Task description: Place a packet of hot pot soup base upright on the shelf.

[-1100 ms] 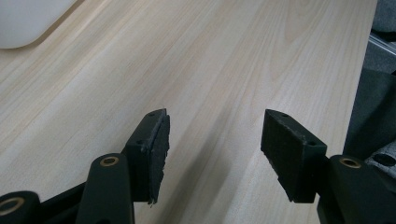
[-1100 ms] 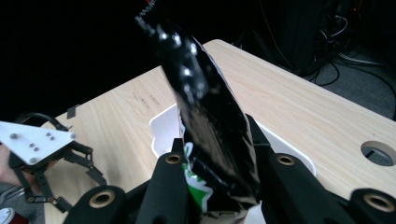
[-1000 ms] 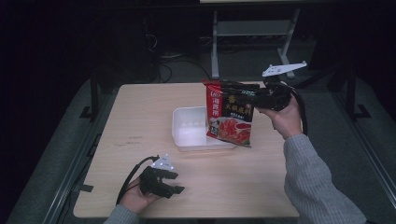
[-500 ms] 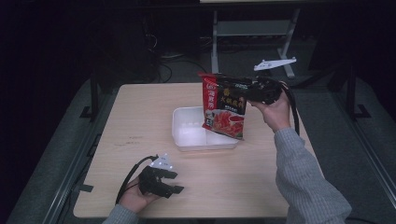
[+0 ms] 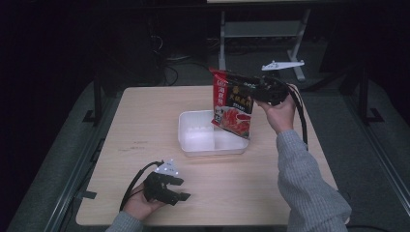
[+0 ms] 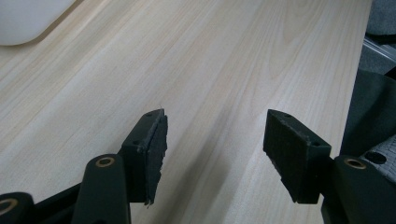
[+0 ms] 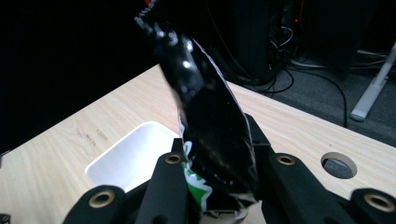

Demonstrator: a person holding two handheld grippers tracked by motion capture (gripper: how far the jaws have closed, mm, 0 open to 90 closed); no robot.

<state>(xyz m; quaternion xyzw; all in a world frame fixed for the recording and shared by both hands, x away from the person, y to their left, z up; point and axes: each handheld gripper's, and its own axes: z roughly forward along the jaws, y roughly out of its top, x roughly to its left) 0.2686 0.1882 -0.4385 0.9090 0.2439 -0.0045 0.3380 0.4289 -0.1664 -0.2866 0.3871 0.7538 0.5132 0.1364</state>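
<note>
the red food pouch (image 5: 233,107) is held upright over the right end of the white tray (image 5: 193,142), its lower edge just above or touching the tray; which cannot be told. it is judged light, soft and crinkly, with a glossy film likely to slip, so a hold on the flat sealed edge is advised. it is pinched at its upper right edge by the clenched right gripper (image 5: 263,89). nearer the person than the tray, the left gripper (image 6: 212,154) rests on the table (image 5: 145,111), jaws spread and empty.
</note>
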